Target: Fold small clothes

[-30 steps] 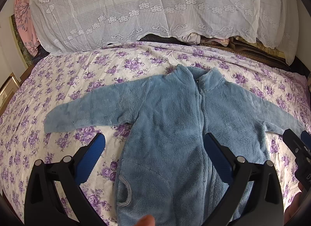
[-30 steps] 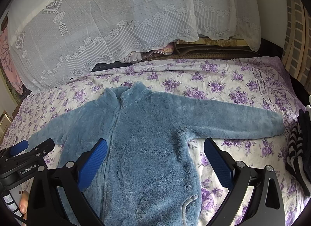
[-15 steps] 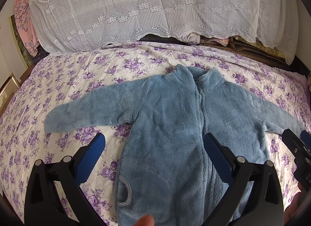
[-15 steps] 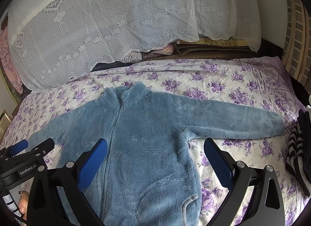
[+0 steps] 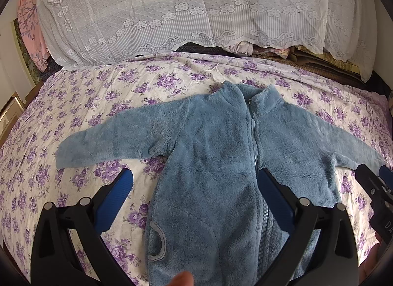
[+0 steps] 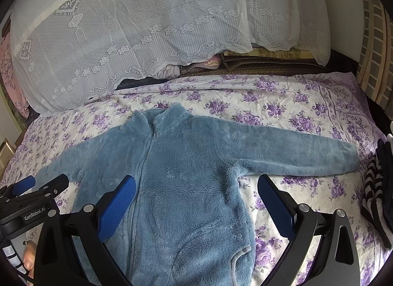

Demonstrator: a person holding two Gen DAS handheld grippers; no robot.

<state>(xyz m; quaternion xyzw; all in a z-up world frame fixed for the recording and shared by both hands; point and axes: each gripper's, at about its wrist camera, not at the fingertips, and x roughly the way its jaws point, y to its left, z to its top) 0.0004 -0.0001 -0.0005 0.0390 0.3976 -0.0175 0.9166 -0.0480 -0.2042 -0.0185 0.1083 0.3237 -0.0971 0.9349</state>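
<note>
A small blue fleece jacket (image 5: 221, 153) lies flat and zipped on the floral bedspread (image 5: 122, 94), both sleeves spread out sideways. My left gripper (image 5: 195, 182) hovers open over the jacket's left half, its blue pads (image 5: 118, 192) wide apart and holding nothing. The right wrist view has the same jacket (image 6: 186, 177) with its long right sleeve (image 6: 294, 153) stretched out. My right gripper (image 6: 196, 190) is open above the jacket's right half, empty. The left gripper's body (image 6: 32, 202) shows at the lower left of that view.
A white lace cover (image 5: 184, 8) drapes over a pile at the head of the bed. A black and white striped garment (image 6: 375, 187) lies at the bed's right edge. A fingertip (image 5: 181, 278) shows at the bottom of the left wrist view.
</note>
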